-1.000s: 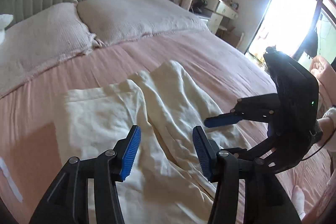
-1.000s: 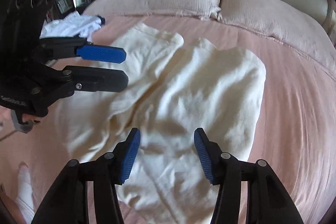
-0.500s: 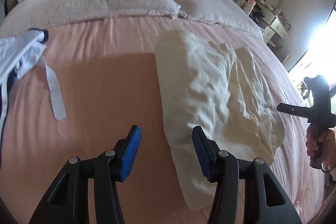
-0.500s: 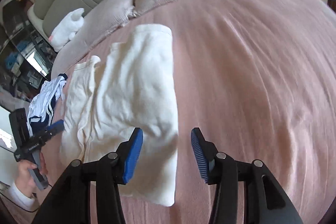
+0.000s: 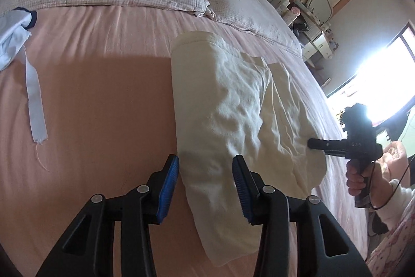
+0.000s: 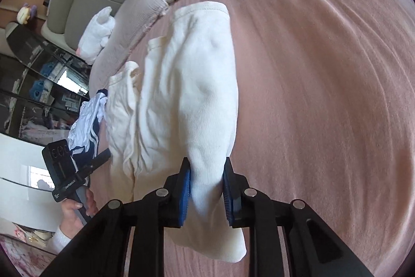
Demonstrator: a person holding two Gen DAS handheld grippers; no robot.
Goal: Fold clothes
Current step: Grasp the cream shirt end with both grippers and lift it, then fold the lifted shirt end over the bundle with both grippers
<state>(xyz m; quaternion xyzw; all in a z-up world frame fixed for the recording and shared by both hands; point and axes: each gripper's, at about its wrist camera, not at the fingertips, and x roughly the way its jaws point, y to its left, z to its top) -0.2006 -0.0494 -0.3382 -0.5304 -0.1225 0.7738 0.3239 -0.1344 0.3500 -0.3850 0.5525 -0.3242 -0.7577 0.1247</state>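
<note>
The cream garment (image 6: 192,95) edge is clamped by the right tool (image 6: 206,188) for folding; the left tool (image 5: 205,188) is held open around its other edge.

A cream garment (image 5: 233,121) lay on the pink bed (image 5: 103,95), folded lengthwise into a long, rumpled strip that ran from near the pillows toward the foot. Its far end showed a stitched hem; a narrower layer (image 6: 124,105) stuck out along one side with its own hemmed end. The near corner of the cloth was pinched and bunched between blue pads. A white-and-navy garment (image 6: 87,126) lay crumpled just beside the cream one, a white strip (image 5: 35,100) trailing from it.
</note>
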